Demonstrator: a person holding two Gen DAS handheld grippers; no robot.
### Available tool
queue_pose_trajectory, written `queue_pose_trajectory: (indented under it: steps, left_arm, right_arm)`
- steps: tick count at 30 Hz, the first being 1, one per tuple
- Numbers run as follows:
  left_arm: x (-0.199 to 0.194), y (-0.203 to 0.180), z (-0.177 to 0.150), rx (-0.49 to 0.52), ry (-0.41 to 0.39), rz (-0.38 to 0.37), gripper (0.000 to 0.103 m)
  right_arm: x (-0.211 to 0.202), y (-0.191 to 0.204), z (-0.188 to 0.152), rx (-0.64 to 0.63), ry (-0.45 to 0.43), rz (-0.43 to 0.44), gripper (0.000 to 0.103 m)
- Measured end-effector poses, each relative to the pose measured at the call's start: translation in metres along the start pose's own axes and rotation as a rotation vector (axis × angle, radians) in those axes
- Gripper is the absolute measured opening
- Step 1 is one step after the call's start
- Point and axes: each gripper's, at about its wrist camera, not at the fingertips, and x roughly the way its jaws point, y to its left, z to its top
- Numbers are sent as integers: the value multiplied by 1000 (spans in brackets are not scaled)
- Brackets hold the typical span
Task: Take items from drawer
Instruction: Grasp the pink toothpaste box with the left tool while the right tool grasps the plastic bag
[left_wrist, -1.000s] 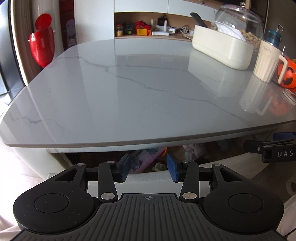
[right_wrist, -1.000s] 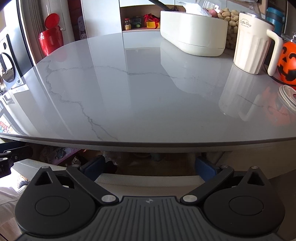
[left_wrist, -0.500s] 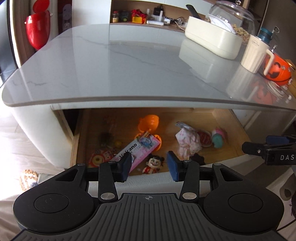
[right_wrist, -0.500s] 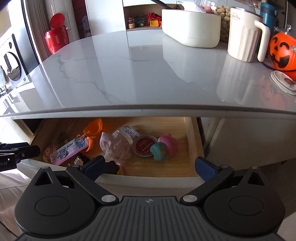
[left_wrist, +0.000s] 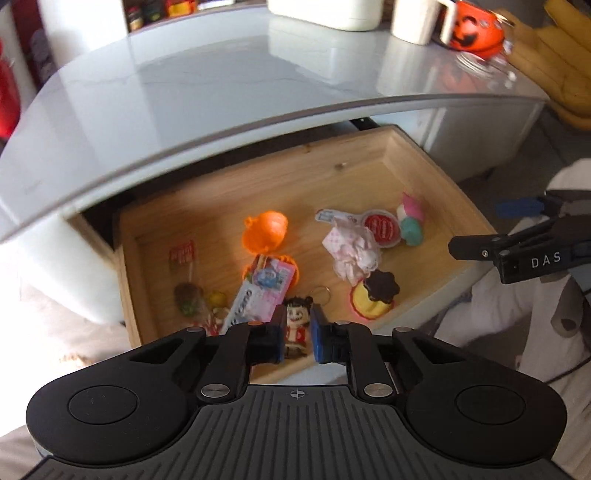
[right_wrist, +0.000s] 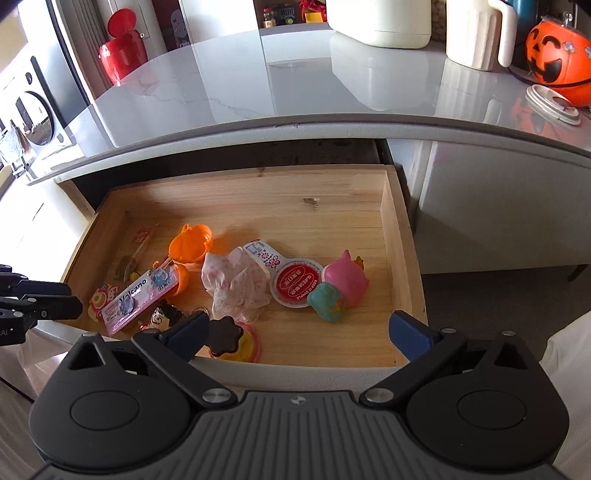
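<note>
Left wrist view looks down into the pulled-out wooden drawer (left_wrist: 413, 162), which sits under the edge of the glossy grey marble worktop (left_wrist: 184, 92). On its floor near the front wall lies a small doll keychain with black hair and a red outfit (left_wrist: 295, 321); the left tool (left_wrist: 297, 338) hangs right above it, blue pads narrowly parted with the doll seen between them, and contact cannot be judged. Just beside the doll lies a pink blister pack printed "Volcano" (left_wrist: 258, 295), resting partly on an orange plastic pumpkin capsule (left_wrist: 266, 230). To the right lie a yellow pudding toy with a dark flower-shaped top (left_wrist: 376, 291), a crumpled pink-and-white wrapper (left_wrist: 351, 251), a round red-lidded cup (left_wrist: 382, 230) and a pink and teal squishy toy (left_wrist: 410, 221).

Right wrist view shows the same drawer (right_wrist: 402, 258) from the front. The right tool (right_wrist: 299, 328) hovers over the front wall, its fingers spread wide and empty, the left pad above the pudding toy (right_wrist: 232, 339). On the worktop (right_wrist: 295, 85) stand a cream ribbed jug (right_wrist: 476, 33) and an orange pumpkin bucket (right_wrist: 554, 55).
</note>
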Motion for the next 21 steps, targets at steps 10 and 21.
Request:
queue_pose_trajectory:
  steps: [10,21]
  left_arm:
    - [94,53,43,206,257,-129,22]
    - [139,48,39,243,411,-225,23]
  right_arm:
    - [1,-2,2,3,35,14,103]
    - [11,-9,18,8,167,67,103]
